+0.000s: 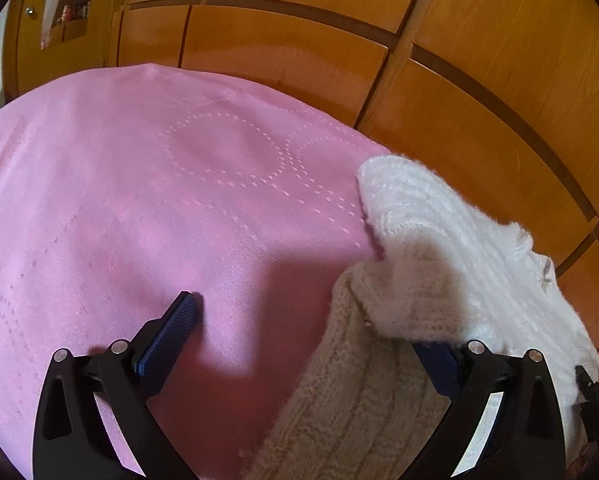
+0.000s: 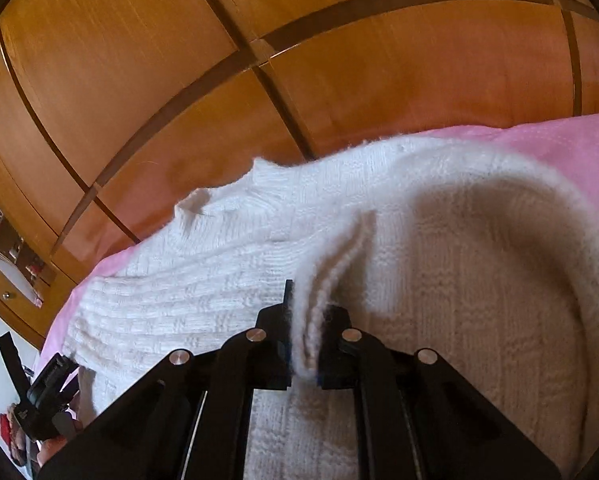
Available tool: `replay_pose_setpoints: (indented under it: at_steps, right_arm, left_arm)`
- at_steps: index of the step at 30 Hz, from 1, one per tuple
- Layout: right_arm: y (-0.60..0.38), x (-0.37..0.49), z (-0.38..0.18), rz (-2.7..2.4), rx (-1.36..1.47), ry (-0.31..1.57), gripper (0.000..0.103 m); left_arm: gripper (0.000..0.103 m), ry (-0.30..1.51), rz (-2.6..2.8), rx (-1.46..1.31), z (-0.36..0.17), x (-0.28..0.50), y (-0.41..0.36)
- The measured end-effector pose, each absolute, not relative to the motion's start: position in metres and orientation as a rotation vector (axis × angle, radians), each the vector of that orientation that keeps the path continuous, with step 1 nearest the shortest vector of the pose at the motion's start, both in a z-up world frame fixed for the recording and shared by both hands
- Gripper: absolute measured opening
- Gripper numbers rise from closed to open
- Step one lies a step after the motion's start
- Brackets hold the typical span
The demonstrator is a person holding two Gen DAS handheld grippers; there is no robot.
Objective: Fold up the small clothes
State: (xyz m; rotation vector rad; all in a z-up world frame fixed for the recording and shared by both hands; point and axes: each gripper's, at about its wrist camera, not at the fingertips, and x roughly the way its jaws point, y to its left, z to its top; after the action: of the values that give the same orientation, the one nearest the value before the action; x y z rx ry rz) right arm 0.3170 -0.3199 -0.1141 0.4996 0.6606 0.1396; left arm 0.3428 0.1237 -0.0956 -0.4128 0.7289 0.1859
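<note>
One fold looks begun, none finished: the white knit sweater (image 2: 203,280) lies on the pink bed (image 1: 139,184), my right gripper (image 2: 305,320) clamped on a raised edge, my left gripper (image 1: 311,328) spread wide, holding nothing.

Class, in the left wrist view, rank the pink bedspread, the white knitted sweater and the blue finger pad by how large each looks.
1. Pink bedspread, largest.
2. White knitted sweater, partly cut off by the frame.
3. Blue finger pad, smallest, though nearest the camera.
</note>
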Motion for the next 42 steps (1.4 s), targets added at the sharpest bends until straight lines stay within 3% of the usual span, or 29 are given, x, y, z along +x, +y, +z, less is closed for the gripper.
replay_pose_setpoints:
  at_steps: [3, 10, 16, 19, 21, 23, 31, 34, 38, 42]
  right_arm:
    - [-0.324, 0.314, -0.118, 0.15, 0.527, 0.656, 0.007]
    - [-0.327, 0.31, -0.116, 0.153, 0.547, 0.66, 0.006]
    - [-0.332, 0.307, -0.117, 0.167, 0.585, 0.661, 0.013]
    - [-0.339, 0.296, -0.115, 0.169, 0.626, 0.632, 0.03]
    - [-0.343, 0.285, -0.113, 0.17, 0.651, 0.602, 0.049]
    - [-0.347, 0.271, -0.112, 0.155, 0.675, 0.576, 0.054]
    - [-0.358, 0.205, -0.114, 0.168, 0.756, 0.658, 0.054]
    - [-0.357, 0.157, -0.102, 0.243, 0.702, 0.687, 0.048]
    - [-0.366, 0.089, -0.092, 0.202, 0.58, 0.693, 0.049]
    - [-0.384, 0.038, -0.112, 0.153, 0.61, 0.765, 0.036]
  left_arm:
    - [0.085, 0.661, 0.225, -0.506, -0.095, 0.331, 0.14]
    - [0.085, 0.621, 0.228, -0.591, -0.095, 0.324, 0.154]
    - [0.099, 0.644, 0.156, -0.61, -0.097, 0.324, 0.154]
    - [0.099, 0.655, 0.136, -0.623, -0.096, 0.313, 0.154]
    - [0.099, 0.667, 0.13, -0.627, -0.095, 0.303, 0.154]
    - [0.099, 0.679, 0.125, -0.629, -0.095, 0.289, 0.154]
    - [0.099, 0.764, 0.077, -0.585, -0.092, 0.247, 0.149]
    - [0.099, 0.821, -0.025, -0.529, -0.088, 0.228, 0.147]
    - [0.098, 0.85, -0.158, -0.469, -0.086, 0.195, 0.15]
    - [0.094, 0.867, -0.243, -0.369, -0.087, 0.159, 0.142]
